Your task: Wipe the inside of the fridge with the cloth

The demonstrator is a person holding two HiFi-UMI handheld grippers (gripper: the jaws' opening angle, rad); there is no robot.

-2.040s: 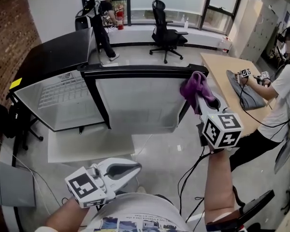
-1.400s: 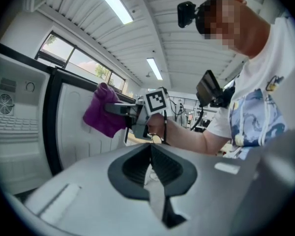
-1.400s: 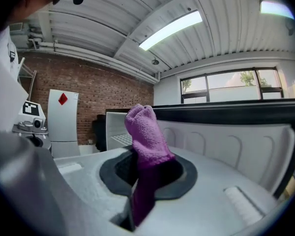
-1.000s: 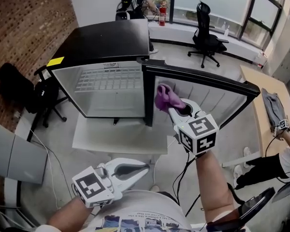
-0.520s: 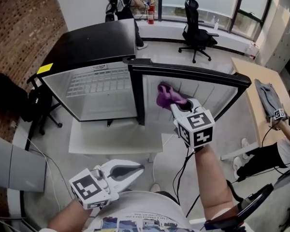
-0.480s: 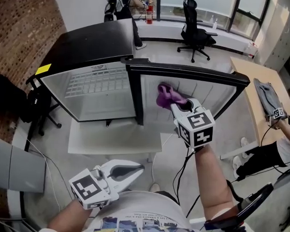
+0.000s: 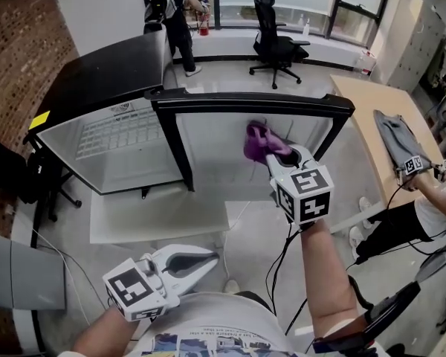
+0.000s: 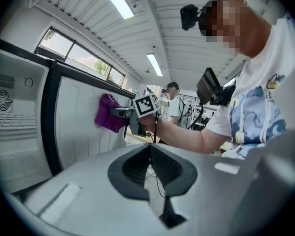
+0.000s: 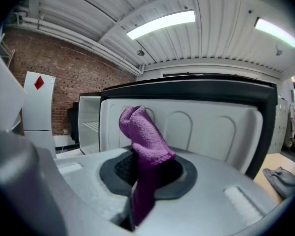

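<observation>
The purple cloth [image 7: 261, 140] is bunched up and pinched by its lower part between the closed jaws of the right gripper [image 7: 279, 155], its loose upper end standing free above them in the right gripper view. It is held up at the white inner liner [image 7: 215, 151] of the open fridge door, high on the panel and right of the door's black edge. It seems to touch the moulded surface, though I cannot tell how firmly it presses. Left of the door, the fridge [image 7: 97, 80] cabinet stands open with its wire shelf [image 7: 111, 129] showing, and the cloth is well apart from that cavity. The left gripper [image 7: 208, 259] hangs low by the person's torso, jaws together with nothing between them, and is near neither door nor cabinet. The likeliest trouble, as I judge it, is that the door swings away under the push of a stroke, since nothing braces it, so the cloth skims the liner rather than scrubbing it. The grip takes only part of the cloth, so a hard drag across the liner's ridges could tug it free. Wiping only the door would also leave the cabinet walls and shelf undone.
</observation>
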